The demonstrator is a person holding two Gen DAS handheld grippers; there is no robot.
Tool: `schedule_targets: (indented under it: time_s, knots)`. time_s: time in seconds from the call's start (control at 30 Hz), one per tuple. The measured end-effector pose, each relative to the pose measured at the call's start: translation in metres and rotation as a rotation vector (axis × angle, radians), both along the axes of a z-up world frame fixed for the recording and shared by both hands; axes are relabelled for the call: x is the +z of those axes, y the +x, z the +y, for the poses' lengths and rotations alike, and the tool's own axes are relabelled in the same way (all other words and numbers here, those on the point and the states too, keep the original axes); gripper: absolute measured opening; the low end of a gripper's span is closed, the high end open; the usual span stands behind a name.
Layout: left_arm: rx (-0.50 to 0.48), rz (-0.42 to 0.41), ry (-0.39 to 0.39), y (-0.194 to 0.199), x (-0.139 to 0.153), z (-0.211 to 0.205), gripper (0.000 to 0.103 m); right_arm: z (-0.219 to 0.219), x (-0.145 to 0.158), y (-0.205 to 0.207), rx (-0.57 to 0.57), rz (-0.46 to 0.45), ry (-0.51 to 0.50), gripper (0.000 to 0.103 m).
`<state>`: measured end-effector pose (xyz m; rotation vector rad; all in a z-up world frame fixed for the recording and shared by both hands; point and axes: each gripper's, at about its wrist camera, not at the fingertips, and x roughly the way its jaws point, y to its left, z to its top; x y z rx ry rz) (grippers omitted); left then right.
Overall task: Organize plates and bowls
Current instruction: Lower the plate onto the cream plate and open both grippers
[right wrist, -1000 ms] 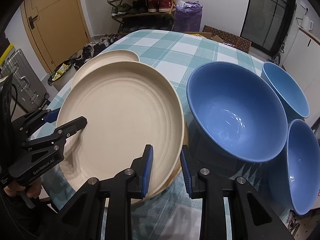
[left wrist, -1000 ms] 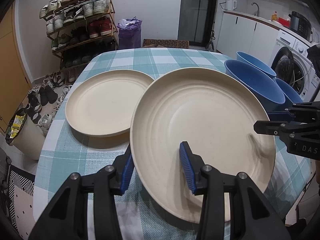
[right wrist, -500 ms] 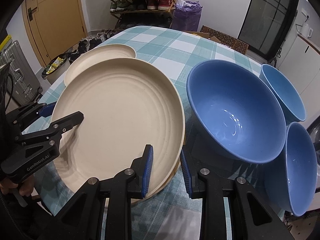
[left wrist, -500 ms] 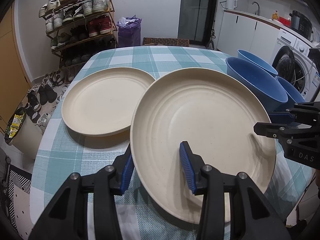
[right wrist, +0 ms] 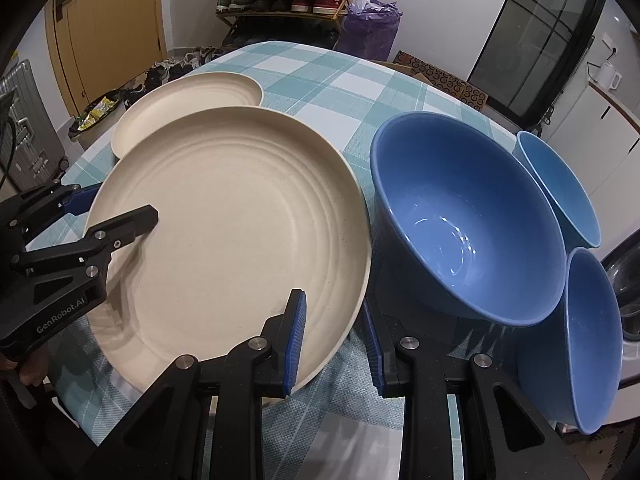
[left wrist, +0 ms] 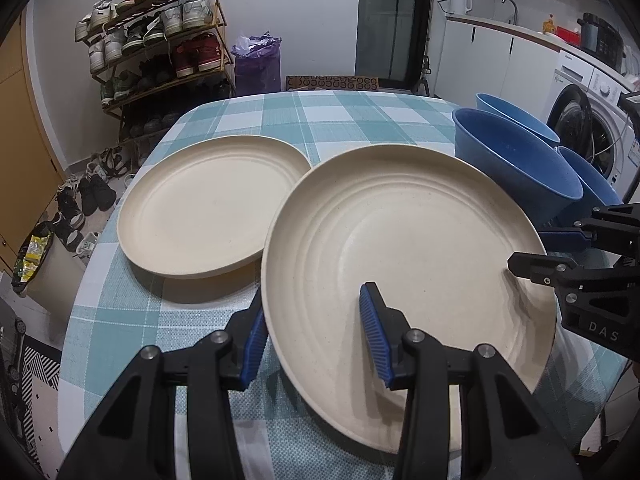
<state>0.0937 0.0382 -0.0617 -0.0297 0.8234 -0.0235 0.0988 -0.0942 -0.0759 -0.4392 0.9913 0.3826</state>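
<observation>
A cream plate (left wrist: 400,248) is held up off the checked table, also shown in the right wrist view (right wrist: 224,232). My left gripper (left wrist: 316,332) is shut on its left rim, one finger above and one below. My right gripper (right wrist: 332,340) is shut on the opposite rim and shows in the left wrist view (left wrist: 560,252). A second cream plate (left wrist: 208,204) lies flat on the table beyond, partly hidden behind the held one (right wrist: 184,100). Three blue bowls stand at the right: a large one (right wrist: 464,220), a small far one (right wrist: 560,192) and a near one (right wrist: 580,340).
The table (left wrist: 340,116) has a teal checked cloth, with rounded edges near the plates. A shoe rack (left wrist: 160,40), a purple bag (left wrist: 256,64), a washing machine (left wrist: 592,120) and a bin (left wrist: 40,264) stand around it on the floor.
Both grippers have lifted the near plate slightly higher. It now overlaps the far plate less in the left wrist view. The bowls have not moved.
</observation>
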Motion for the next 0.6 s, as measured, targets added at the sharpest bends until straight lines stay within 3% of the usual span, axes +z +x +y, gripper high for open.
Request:
schedule_targets:
  time_s: [0.6]
  knots:
    - [-0.006,-0.02,0.064,0.003,-0.002,-0.006,0.044,0.003,-0.01,0.004,-0.004,-0.001,-0.03,0.028]
